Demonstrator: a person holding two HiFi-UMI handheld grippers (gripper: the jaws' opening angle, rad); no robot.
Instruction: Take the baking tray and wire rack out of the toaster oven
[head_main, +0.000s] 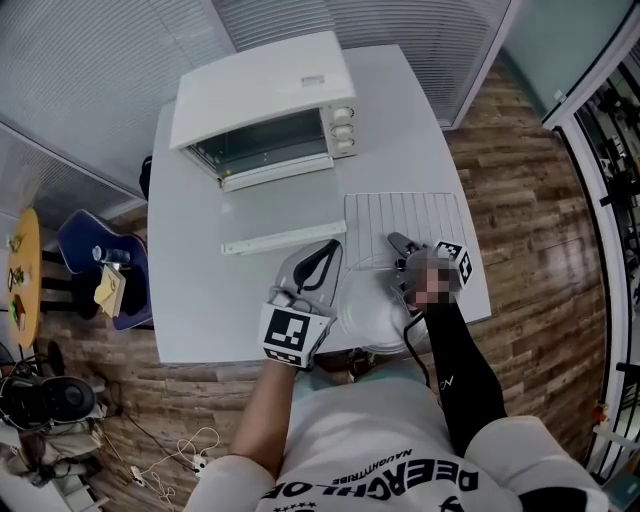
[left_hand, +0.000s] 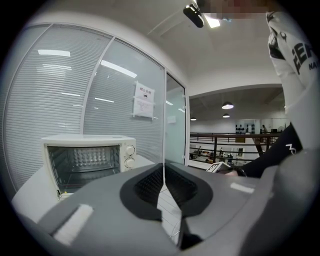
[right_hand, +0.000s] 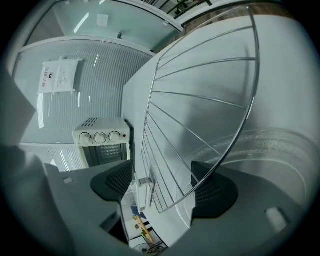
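The wire rack (head_main: 405, 225) lies flat on the white table (head_main: 200, 300), to the right of the toaster oven (head_main: 260, 90). The oven's door (head_main: 280, 215) is folded down. My right gripper (head_main: 398, 262) is open at the rack's near left corner. In the right gripper view the rack (right_hand: 200, 100) curves between the spread jaws of my right gripper (right_hand: 165, 185), and neither pad presses on it. My left gripper (head_main: 328, 252) is shut and empty, just left of the rack. In the left gripper view my left gripper (left_hand: 163, 175) points at the oven (left_hand: 85, 160). No baking tray can be made out.
The table's near edge runs just behind both grippers. A blue chair (head_main: 100, 265) and a yellow round table (head_main: 25, 260) stand on the wooden floor to the left. Blinds and glass walls close off the far side behind the oven.
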